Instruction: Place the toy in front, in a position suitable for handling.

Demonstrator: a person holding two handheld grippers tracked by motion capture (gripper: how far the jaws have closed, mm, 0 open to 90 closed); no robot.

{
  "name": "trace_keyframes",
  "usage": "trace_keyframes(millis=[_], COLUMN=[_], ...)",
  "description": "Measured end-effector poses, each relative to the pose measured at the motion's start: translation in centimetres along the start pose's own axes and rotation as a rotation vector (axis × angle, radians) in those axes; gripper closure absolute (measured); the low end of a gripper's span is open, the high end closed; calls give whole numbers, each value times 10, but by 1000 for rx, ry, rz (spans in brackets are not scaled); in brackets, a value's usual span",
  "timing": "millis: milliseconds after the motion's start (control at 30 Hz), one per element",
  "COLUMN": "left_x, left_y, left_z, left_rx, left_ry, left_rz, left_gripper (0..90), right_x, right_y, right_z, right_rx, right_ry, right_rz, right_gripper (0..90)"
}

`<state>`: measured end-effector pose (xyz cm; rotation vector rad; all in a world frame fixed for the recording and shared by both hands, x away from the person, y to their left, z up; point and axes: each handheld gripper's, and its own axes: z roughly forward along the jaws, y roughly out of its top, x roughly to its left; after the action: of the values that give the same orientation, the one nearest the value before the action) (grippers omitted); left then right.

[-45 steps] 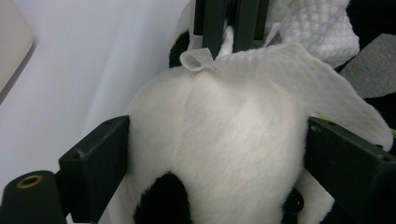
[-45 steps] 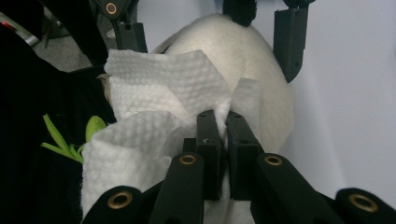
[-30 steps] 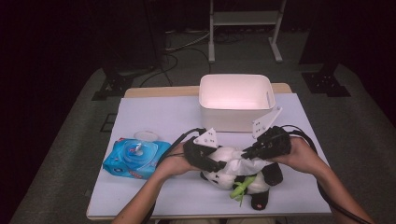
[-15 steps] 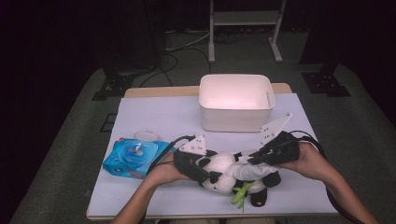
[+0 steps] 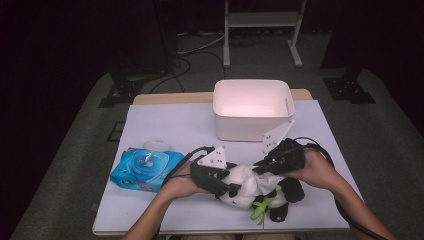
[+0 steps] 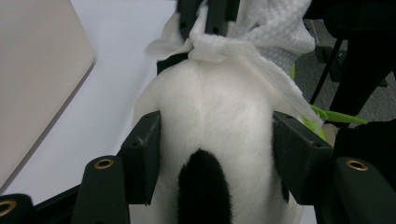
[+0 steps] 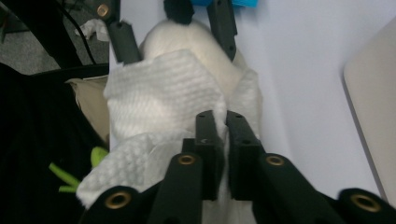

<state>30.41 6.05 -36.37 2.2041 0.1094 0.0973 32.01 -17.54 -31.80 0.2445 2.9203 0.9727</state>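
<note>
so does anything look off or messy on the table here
Nothing spilled or damaged. The wipes pack lies with its lid flipped open, and the panda toy lies on its side with a white wipe draped over it, held between the left gripper and the right gripper.

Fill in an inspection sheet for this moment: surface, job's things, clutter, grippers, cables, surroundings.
Surface: white table top, a wooden edge at the back.
Job's things: panda plush toy lying at the front; white wipe draped over it.
Clutter: blue wipes pack at the left, flap open; white bin at the back.
Grippers: left gripper has its jaws on either side of the panda's white head; right gripper pinches the wipe, its jaws having just eased open a little.
Cables: black leads trail from both grippers; more lie on the floor behind.
Surroundings: grey carpet, a metal stand, dark backdrop.
</note>
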Motion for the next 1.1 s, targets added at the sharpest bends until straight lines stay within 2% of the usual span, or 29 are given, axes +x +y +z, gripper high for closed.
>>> trace_keyframes(millis=[33,133,200,300,533,600,733,833,900,1100], left_x=[0,1,1,1,2,2,1,1,0,-2], left_y=[0,-4,-5,-5,-4,-4,-2,-2,-1,0], left_z=[0,-1,-1,-1,-1,-1,0,0,0,1], left_rx=[4,0,-6,-2,9,5,14,16,26,30], left_ry=[-2,-3,-4,-6,-4,-4,2,8,10,16], left_rz=[0,-8,-18,-23,-18,-23,-21,-24,-12,-8], left_gripper=[379,371,369,365,361,359,360,369,370,367], right_x=[-2,-5,-5,-4,4,6,12,14,17,20], right_y=[1,-1,-5,-8,-22,-27,-30,-28,-25,-18], right_z=[2,1,-7,-18,-34,-35,-29,-22,-18,-10], right_rx=[4,-18,-53,-77,-72,-74,-47,-42,-32,-24], right_ry=[16,31,44,35,35,46,55,37,17,-8], right_rz=[10,32,46,54,45,49,37,27,17,10], right_gripper=[716,663,638,608,632,672,680,679,662,639])
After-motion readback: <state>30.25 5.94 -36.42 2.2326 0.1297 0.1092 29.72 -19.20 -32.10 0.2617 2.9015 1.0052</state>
